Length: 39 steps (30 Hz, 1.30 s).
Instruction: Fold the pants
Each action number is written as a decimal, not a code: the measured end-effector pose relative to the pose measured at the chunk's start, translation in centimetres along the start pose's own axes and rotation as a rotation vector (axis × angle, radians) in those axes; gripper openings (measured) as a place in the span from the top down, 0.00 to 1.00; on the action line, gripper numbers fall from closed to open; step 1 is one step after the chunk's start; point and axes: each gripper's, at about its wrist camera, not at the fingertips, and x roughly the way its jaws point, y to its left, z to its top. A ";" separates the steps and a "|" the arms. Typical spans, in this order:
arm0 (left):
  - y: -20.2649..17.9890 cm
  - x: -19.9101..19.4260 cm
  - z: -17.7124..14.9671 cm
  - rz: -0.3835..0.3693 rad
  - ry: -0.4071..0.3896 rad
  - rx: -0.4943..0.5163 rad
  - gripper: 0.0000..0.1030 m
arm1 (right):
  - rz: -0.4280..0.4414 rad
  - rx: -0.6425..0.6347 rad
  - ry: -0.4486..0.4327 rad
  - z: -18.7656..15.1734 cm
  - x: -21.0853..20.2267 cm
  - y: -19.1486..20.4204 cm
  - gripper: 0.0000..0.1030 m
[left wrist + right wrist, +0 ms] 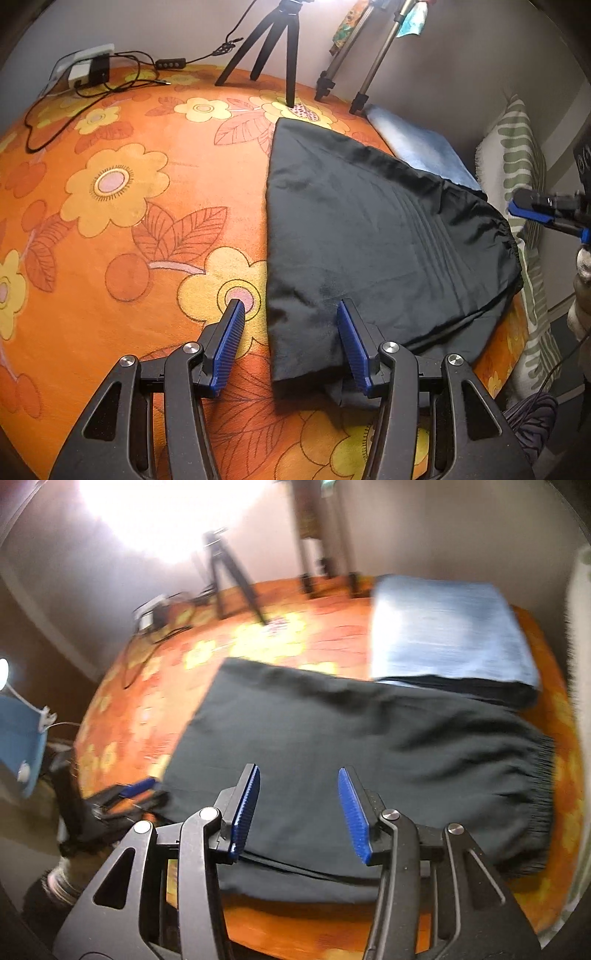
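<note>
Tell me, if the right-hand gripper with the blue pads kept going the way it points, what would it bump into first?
Most likely the dark, folded fabric pants lying on the orange flowered surface. The right gripper is open with nothing between its pads, tilted down over the pants' near half. The picture is blurred, so depth is uncertain.

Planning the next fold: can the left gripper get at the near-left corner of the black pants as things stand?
Probably yes. The left gripper stands open with the black pants' left edge between its fingers, nothing clamped. Only bare orange floral cloth lies alongside; the right gripper is off at the far side.
</note>
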 end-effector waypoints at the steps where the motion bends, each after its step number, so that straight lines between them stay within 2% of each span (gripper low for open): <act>1: 0.0 -0.1 0.0 -0.001 -0.003 0.000 0.51 | 0.013 -0.010 0.011 0.4 0.6 1.2 0.54; 4: 0.1 -0.1 0.0 -0.003 -0.008 -0.006 0.55 | 0.053 -0.038 0.040 1.6 2.5 5.0 0.54; 8: 0.2 0.0 -0.2 -0.021 -0.010 -0.024 0.73 | 0.091 -0.030 0.106 3.4 5.8 8.6 0.53; 14: 0.4 -0.2 -0.2 -0.046 -0.029 -0.041 0.89 | 0.082 -0.024 0.182 4.9 10.2 11.9 0.52; 20: 0.2 -0.9 -0.1 -0.071 -0.056 -0.037 0.93 | 0.052 -0.018 0.250 5.8 14.6 13.5 0.52; 27: -0.2 -1.1 -0.2 -0.081 -0.061 -0.026 0.93 | -0.076 -0.066 0.284 6.5 18.0 15.4 0.52; 33: -0.9 -1.6 -0.2 -0.089 -0.079 -0.004 0.93 | -0.185 -0.123 0.313 6.7 19.9 16.7 0.52; 39: -1.4 -1.7 -0.4 -0.082 -0.084 0.016 0.93 | -0.234 -0.169 0.330 6.6 20.7 17.3 0.52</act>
